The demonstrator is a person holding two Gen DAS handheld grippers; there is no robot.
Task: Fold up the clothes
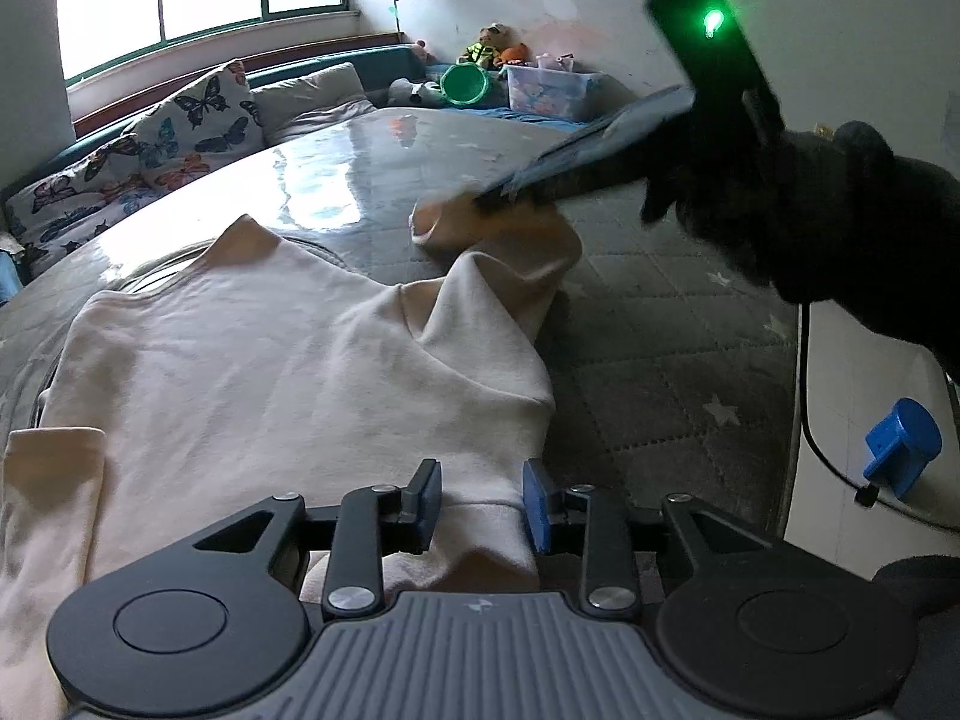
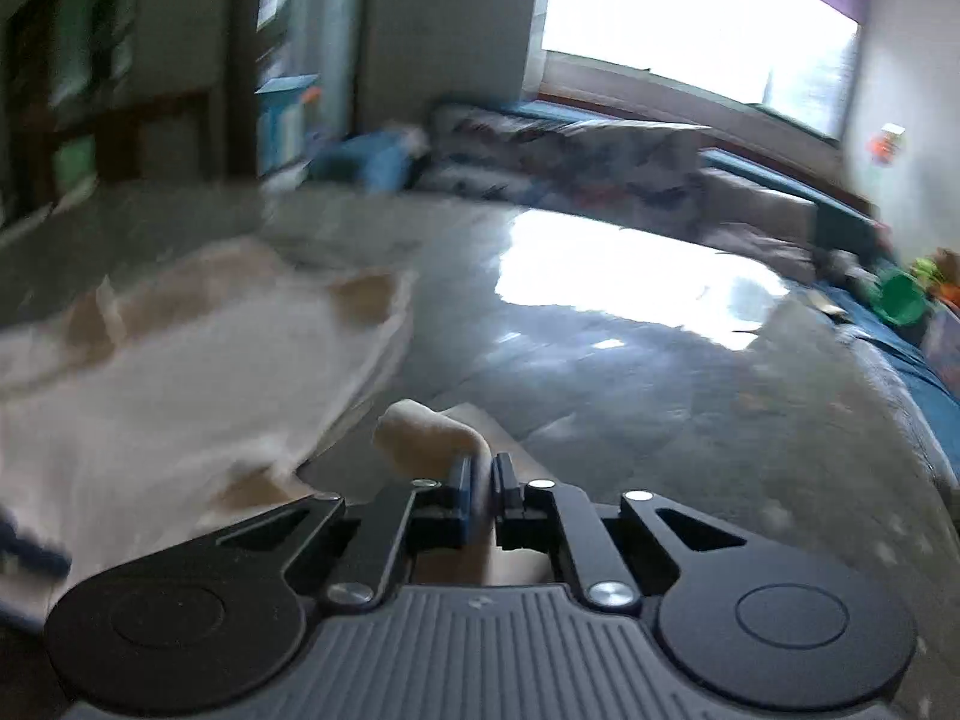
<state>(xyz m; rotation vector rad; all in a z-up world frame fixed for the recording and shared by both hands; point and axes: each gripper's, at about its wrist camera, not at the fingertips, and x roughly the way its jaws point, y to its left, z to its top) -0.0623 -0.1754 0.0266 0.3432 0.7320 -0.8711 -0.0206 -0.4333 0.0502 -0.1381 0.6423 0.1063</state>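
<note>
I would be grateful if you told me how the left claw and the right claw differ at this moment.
The left claw stands open with the shirt's hem between its pads, unpinched; the right claw is shut on the sleeve cuff. The left claw sits low over the flat shirt body, while the right claw holds the sleeve lifted off the mattress. Both have blue pads and tend the same cream shirt.
</note>
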